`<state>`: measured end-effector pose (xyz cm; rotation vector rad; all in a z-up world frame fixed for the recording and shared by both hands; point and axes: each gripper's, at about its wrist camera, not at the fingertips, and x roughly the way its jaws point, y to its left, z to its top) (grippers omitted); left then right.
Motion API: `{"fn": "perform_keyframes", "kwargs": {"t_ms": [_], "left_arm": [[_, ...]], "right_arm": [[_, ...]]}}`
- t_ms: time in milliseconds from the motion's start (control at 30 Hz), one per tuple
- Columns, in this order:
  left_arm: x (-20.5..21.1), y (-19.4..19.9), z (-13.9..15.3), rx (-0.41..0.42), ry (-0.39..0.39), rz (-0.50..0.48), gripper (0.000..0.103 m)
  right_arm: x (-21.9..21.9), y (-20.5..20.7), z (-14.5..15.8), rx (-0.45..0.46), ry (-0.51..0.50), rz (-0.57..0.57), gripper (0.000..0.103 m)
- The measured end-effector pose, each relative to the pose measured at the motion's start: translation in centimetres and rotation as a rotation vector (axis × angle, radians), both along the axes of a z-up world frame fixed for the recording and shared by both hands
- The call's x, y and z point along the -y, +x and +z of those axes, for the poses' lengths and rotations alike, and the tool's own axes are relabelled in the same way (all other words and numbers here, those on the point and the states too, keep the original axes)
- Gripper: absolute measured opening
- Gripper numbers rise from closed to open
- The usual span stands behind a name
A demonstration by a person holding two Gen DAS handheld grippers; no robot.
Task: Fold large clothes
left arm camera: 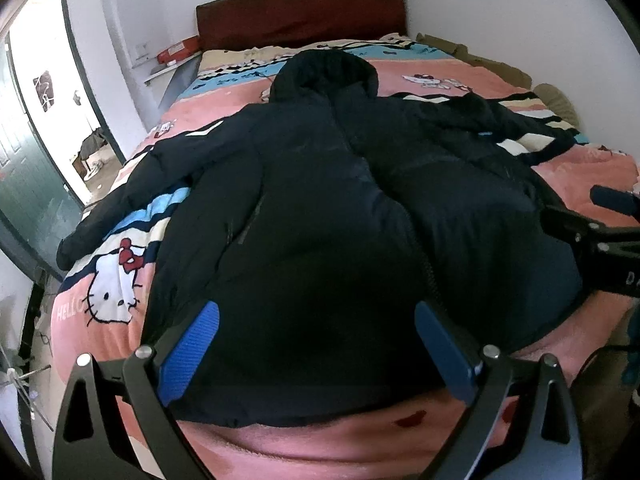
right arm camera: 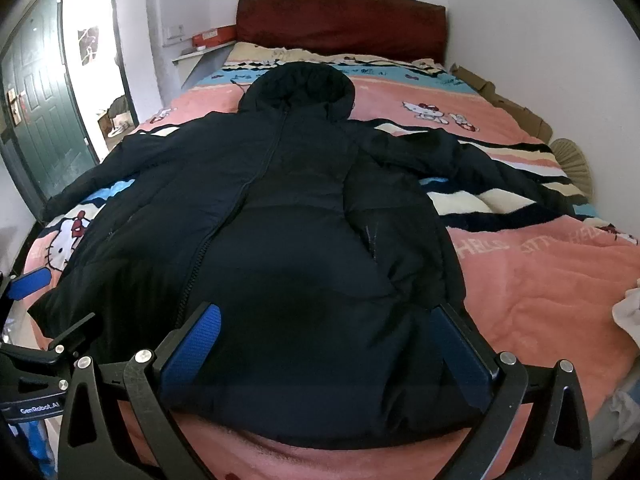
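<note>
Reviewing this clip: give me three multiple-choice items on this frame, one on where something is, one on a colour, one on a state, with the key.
1. Where does the jacket's hood point?
A. toward the headboard
B. toward the door
C. toward the grippers

2. What colour are the gripper pads?
A. red
B. blue
C. green

3. How do the two grippers stand?
A. both open
B. both shut on the hem
C. one open, one shut

Key: 1 A, the hood of the black jacket lies nearest the dark red headboard. 2 B, the pads are blue. 3 A, the left gripper and right gripper both have fingers spread wide above the hem.
</note>
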<state>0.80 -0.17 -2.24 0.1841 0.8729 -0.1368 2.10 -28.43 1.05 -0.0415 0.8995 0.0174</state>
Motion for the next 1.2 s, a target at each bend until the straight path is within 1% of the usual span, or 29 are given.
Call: {"fn": "perform_keyframes", "kwargs": {"t_ms": [300,467,567,667,1000,1100,1200], "left_arm": [[0.1,0.0,0.1,-0.008,0.000,-0.032,0.100],[-0.2,0.3,-0.1,-0.038,-0.025,-0.046,0.100],[-0.7,0.6,-0.3,-0.058,-0.045,-0.039,0.100],[-1.2,0.7,-0.4,-0.071,-0.074,-0.040,0.100],[-2.4,0.3,-0.2,-0.070,-0.164,-0.068,0.100],[-3.3,0.5,-0.2,-0.077,-0.205,-0.071,0.100],[-4.7,1.0,-0.3,-0.093,-0.259,-0.052,0.100]], "right_arm": [[-0.3,0.1,0.0,-0.005,-0.006,-0.004,0.103],[-0.5,0.2,0.1,-0.010,-0.014,-0.007,0.103],[-0.6,0.2,0.2,-0.012,-0.016,-0.010,0.103],[-0.7,0.2,0.2,-0.012,-0.020,-0.008,0.103],[-1.8,0.0,0.7,-0.020,-0.046,-0.007,0.103],[-2.1,0.0,0.9,-0.026,-0.059,-0.016,0.103],[-2.9,0.2,1.2,-0.034,-0.076,-0.016,0.103]]}}
